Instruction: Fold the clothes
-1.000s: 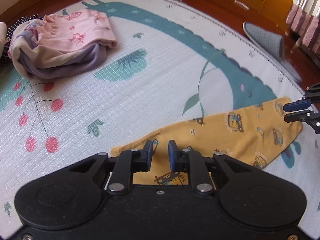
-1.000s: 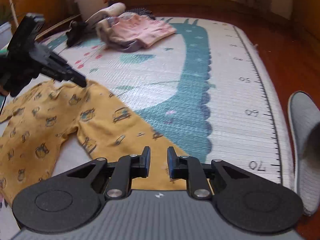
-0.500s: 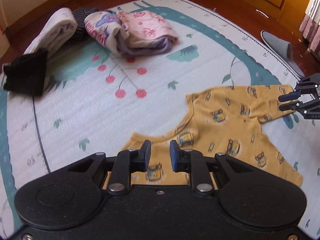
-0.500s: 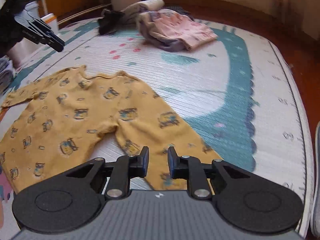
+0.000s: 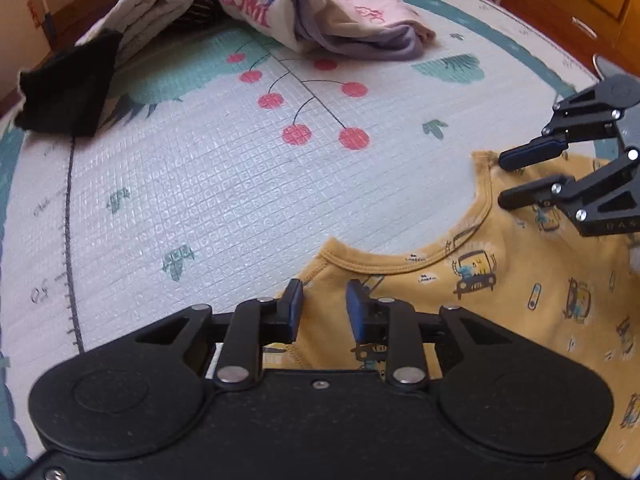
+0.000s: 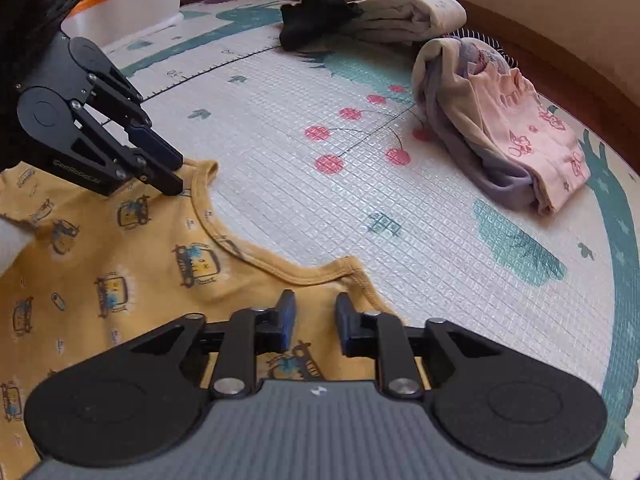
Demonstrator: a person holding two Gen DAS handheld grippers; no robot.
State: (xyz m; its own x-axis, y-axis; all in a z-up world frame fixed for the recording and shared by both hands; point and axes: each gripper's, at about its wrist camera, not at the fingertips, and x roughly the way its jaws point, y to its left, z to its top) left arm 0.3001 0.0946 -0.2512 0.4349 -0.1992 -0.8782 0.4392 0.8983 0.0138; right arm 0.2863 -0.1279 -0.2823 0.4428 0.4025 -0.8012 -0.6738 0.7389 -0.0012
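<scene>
Warm soft daylight, fisheye-bent edges

Yellow shirt: mustard, small car prints. Mat: white grid, red cherries, teal shapes. Beyond the cherries: pink printed garment over lilac, cream roll, black cloth.

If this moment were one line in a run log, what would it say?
task: fold clothes | item: yellow shirt flat on play mat | left gripper: opening, empty, at shoulder | right gripper: opening, empty, at other shoulder

yellow shirt spread flat, neckline facing cameras
</scene>
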